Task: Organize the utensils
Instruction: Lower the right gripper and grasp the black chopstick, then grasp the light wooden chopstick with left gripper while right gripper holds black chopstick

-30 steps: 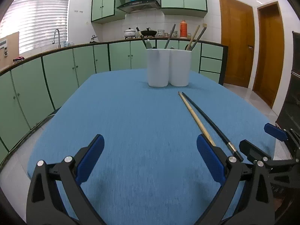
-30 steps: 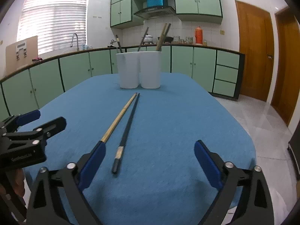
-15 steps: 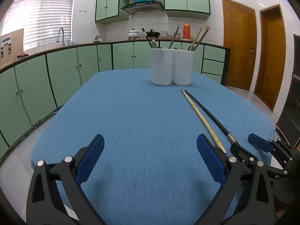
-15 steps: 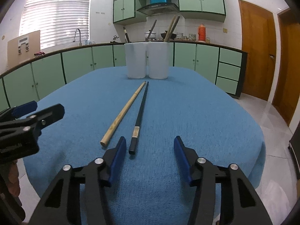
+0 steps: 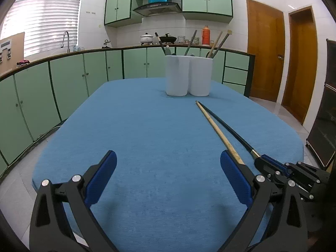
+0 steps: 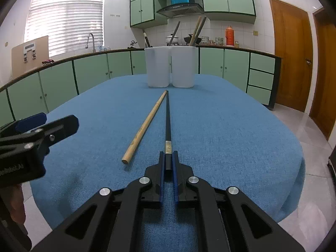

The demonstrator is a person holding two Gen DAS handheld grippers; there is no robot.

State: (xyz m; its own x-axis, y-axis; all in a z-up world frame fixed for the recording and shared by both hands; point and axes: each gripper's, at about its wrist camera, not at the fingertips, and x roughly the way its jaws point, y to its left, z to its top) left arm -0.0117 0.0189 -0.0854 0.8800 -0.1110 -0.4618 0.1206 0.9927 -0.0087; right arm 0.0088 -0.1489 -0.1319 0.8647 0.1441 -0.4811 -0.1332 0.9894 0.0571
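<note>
A black chopstick [image 6: 167, 121] and a wooden chopstick [image 6: 146, 126] lie side by side on the blue tablecloth [image 6: 220, 130], pointing at two white holders [image 6: 170, 69] at the far end. My right gripper [image 6: 168, 159] is shut on the near end of the black chopstick, which still rests on the cloth. In the left wrist view both chopsticks [image 5: 218, 126] lie to the right, and the right gripper [image 5: 271, 164] shows at the black one's end. My left gripper [image 5: 168, 168] is open and empty above the near cloth.
The white holders [image 5: 188, 75] hold several upright utensils. The left gripper [image 6: 40, 126] shows at the left of the right wrist view. Green cabinets curve around the left and back. Wooden doors [image 5: 281, 63] stand at the right. The table's near edge lies just under both grippers.
My right gripper moved forward and closed its jaws on the black chopstick's near end. My left gripper stayed open and shifted only slightly.
</note>
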